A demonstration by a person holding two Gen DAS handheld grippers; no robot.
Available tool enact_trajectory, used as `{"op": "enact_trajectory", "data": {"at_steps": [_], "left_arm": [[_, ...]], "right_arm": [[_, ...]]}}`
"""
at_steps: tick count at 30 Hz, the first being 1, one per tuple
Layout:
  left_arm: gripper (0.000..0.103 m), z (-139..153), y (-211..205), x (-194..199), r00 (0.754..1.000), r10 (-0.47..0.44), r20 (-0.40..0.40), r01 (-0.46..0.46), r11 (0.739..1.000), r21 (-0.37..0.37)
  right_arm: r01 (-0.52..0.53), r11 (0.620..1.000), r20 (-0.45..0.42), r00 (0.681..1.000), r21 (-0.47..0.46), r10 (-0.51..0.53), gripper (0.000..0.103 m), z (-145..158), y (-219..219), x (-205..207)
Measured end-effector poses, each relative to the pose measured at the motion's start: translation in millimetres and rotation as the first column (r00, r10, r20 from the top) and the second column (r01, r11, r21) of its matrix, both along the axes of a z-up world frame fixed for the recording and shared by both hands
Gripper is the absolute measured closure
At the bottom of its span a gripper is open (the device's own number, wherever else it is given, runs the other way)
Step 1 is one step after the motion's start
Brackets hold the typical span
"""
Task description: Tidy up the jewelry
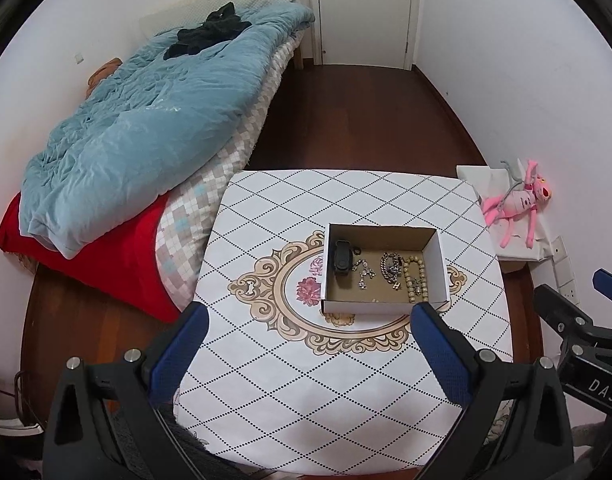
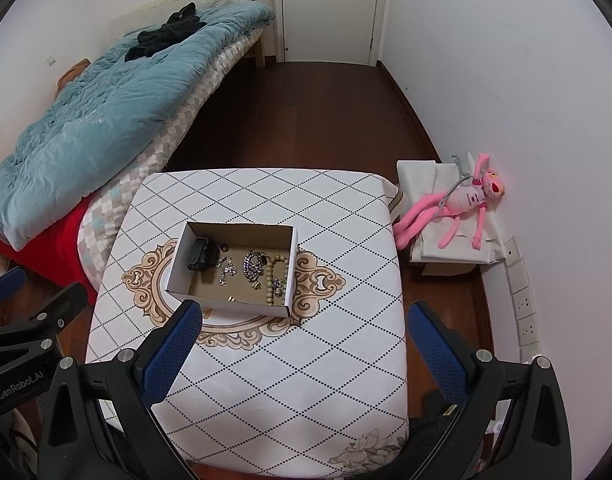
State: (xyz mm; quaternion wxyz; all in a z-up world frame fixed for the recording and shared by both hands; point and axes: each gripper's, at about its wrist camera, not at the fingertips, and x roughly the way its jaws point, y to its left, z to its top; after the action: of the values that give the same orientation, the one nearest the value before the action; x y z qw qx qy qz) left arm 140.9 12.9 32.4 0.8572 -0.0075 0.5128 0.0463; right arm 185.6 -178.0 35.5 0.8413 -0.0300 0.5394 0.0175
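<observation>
A shallow cardboard box [image 1: 440, 266] [image 2: 179, 258] sits in the middle of a small table [image 1: 306, 400] [image 2: 338, 360] covered by a white diamond-pattern cloth. Inside lie a black case [image 1: 342, 258] [image 2: 199, 258], a thin silver chain [image 1: 364, 274] [image 2: 225, 268], a thick silver chain [image 1: 392, 266] [image 2: 253, 266] and a beige bead bracelet [image 1: 414, 280] [image 2: 274, 280]. My left gripper [image 1: 310, 312] hovers open above the table's near side, empty. My right gripper [image 2: 303, 312] is likewise open and empty, just short of the box.
A bed [image 1: 145, 128] [image 2: 105, 96] with a blue quilt and red sheet presses against the table's left side. A pink plush toy [image 1: 518, 204] [image 2: 462, 208] lies on a white box at the right wall. Dark wood floor [image 1: 358, 120] leads to a closed door [image 1: 366, 8].
</observation>
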Motion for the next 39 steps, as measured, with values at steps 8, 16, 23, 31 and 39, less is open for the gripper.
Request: {"op": "enact_trajectory", "data": {"at_steps": [8,16,23,31,39], "left_arm": [[0.0,-1.1,1.4,-0.6,1.0,-0.003,-0.002,0.003,1.0,0.002],[0.0,-5.1,3.2,-2.8,1.0,-0.005,-0.004,0.005,1.0,0.002],[0.0,-7.3,3.5,-3.0,1.0,-0.005,-0.008,0.005,1.0,-0.003],[0.0,-8.0,3.2,-2.5,1.0,-0.003,-0.009,0.003,1.0,-0.004],[0.0,-8.7,2.1,-1.7,1.0,-0.004,-0.007,0.004,1.0,-0.004]], "right_arm": [[-0.002,1.0,-0.012,1.0,0.009,0.002,0.0,-1.4,2.5,0.3],[-0.001,1.0,-0.01,1.0,0.002,0.001,0.0,-2.4,3.2,-0.6],[-0.002,1.0,-0.011,1.0,-0.001,0.002,0.0,-3.3,3.9,-1.1],[-0.002,1.0,-0.012,1.0,-0.007,0.002,0.0,-4.4,4.9,-1.1],[-0.004,1.0,-0.013,1.0,-0.008,0.004,0.0,-4.8,4.5,-0.5]]}}
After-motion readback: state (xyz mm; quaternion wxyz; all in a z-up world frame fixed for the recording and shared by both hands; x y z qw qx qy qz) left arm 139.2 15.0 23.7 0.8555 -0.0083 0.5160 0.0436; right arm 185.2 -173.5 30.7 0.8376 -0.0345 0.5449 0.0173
